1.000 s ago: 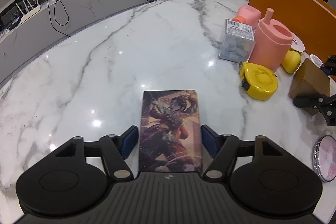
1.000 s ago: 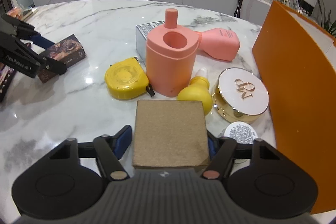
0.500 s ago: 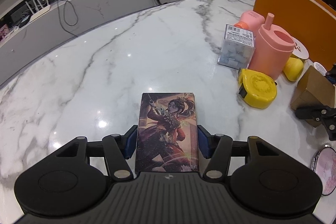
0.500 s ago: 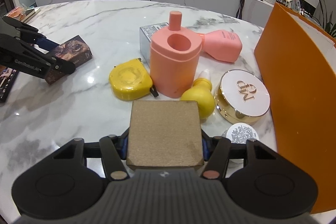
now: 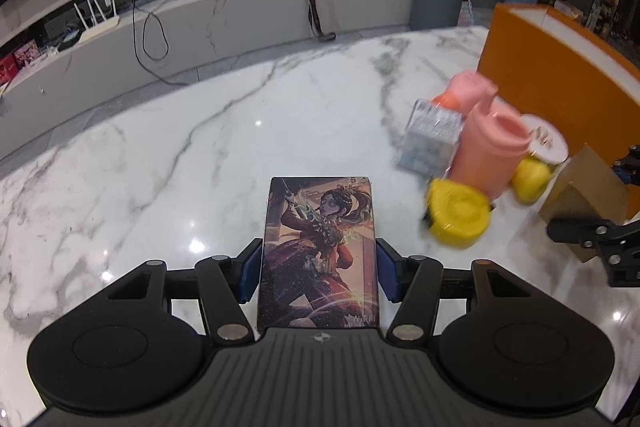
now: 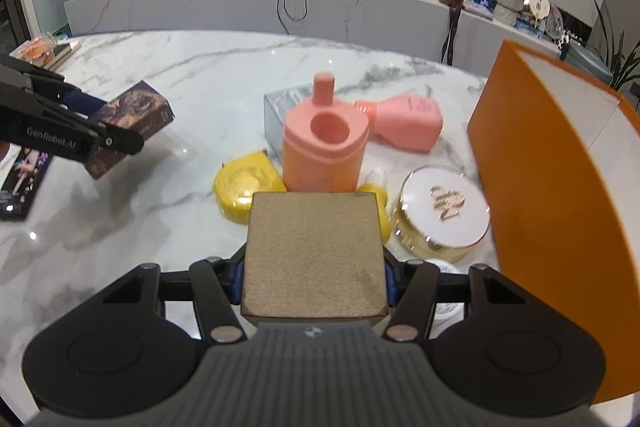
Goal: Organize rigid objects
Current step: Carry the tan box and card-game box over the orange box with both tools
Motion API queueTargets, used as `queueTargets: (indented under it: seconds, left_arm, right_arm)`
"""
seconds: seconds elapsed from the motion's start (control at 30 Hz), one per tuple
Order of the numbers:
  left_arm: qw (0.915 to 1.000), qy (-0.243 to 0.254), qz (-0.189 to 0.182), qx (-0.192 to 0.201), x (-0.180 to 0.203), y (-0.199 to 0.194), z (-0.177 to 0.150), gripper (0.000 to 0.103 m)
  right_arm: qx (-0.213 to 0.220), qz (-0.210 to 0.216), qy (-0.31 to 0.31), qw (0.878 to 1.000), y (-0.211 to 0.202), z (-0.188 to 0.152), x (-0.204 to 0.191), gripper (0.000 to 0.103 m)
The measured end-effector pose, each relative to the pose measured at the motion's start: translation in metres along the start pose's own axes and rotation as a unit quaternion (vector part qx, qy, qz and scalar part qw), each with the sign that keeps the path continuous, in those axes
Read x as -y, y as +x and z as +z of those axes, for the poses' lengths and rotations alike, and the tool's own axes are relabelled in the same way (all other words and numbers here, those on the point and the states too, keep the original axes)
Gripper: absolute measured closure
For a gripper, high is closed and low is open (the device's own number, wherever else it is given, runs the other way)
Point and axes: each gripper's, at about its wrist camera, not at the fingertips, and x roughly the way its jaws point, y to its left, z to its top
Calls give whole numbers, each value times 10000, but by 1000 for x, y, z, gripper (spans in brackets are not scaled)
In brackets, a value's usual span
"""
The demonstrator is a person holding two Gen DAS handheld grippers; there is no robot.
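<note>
My left gripper [image 5: 318,267] is shut on a flat dark box with a painted figure [image 5: 318,251] and holds it above the marble table [image 5: 180,163]; the box also shows in the right wrist view [image 6: 132,123]. My right gripper [image 6: 314,277] is shut on a tan square box [image 6: 314,255], lifted over the table; it also shows in the left wrist view [image 5: 584,195]. In front of it stand a pink cup with a spout [image 6: 324,147], a yellow tape measure [image 6: 244,187], a pink bottle on its side [image 6: 404,121] and a gold compact [image 6: 440,211].
A tall orange box [image 6: 552,187] stands at the right. A clear box with a label [image 6: 276,115] sits behind the pink cup. A small yellow object [image 5: 532,179] lies by the cup. A flat dark card [image 6: 20,179] lies at the left edge.
Both grippers closed on their boxes and lifted them off the table. The left gripper tilted upward with the picture box; the right rose with the tan box.
</note>
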Motion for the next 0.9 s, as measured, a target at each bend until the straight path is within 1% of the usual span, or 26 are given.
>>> queueTargets:
  seconds: [0.2,0.37,0.47,0.6,0.73,0.9]
  left_arm:
    - [9995,48,-186,260,25,-21,9,37]
    - [9986,131,-300,427,47,-35,16,37]
    - [9980,196,-326,507,59,-41,19,37]
    - [9978,144,-373,532,73,-44,19,37]
    - [9962,-79,-601,620,89,-50,21,37]
    - [9941,-23,-745,782,120,-61,36,37]
  right_arm:
    - [298,-105,77,9995,-24,8,5,44]
    - [630,-202,61,9978,-54,11,13,44]
    - [831,-293,178,9960,-73,11,25,44]
    - [934,-423,352,9941,-90,4,44,44]
    - [1045,-536,515,9917,-109,-3,62,44]
    - [1323,-615,677,9870,-141,0,82,44]
